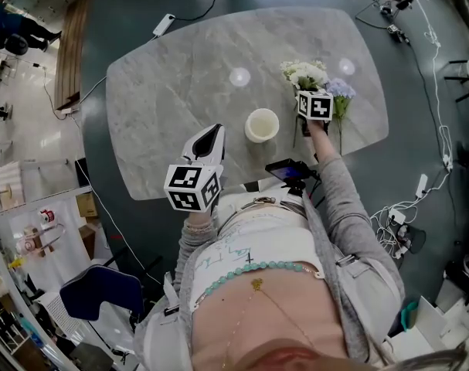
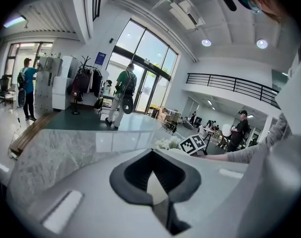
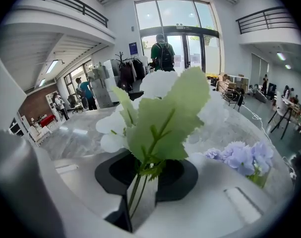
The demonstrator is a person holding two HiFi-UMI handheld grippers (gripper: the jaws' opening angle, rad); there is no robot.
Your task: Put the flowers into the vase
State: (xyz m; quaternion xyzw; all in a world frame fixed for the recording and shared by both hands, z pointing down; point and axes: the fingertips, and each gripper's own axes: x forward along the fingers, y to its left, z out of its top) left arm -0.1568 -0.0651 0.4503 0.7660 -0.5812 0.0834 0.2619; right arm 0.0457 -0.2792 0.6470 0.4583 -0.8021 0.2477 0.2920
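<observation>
Person's torso [image 1: 257, 284] fills the bottom of the head view, a bead necklace across it, both sleeved arms reaching up the frame to a grey marble worktop [image 1: 172, 83].

At frame centre stands the cream vase [image 1: 262, 124], seen from straight above, so only its round rim and pale inside show. It holds no flowers.

Right of the vase, the right claw [image 3: 140, 192] is closed on the thin green stems of a white flower sprig [image 3: 165, 108]. In the right gripper view the stems run down into the narrow slot between the jaws, while a broad green leaf and white blooms block most of the room behind. From the head view the jaws themselves are hidden under that claw's marker cube [image 1: 315, 105]. Only the white blooms [image 1: 305, 74] show beyond it, in the upper right of the worktop. Whether the sprig is clear of the surface cannot be told.

Lilac flowers [image 1: 341, 89] lie just beside the white ones, at the far right of the worktop. In the right gripper view they sit at lower right [image 3: 244, 157], partly cut off by the claw's white body.

The left claw [image 1: 215, 130] hangs at the worktop's near edge, lower left of the vase and apart from it. Its jaws stand together with nothing between them [image 2: 157, 182].

A dark device [image 1: 288, 170] at the near edge is hard to make out.
</observation>
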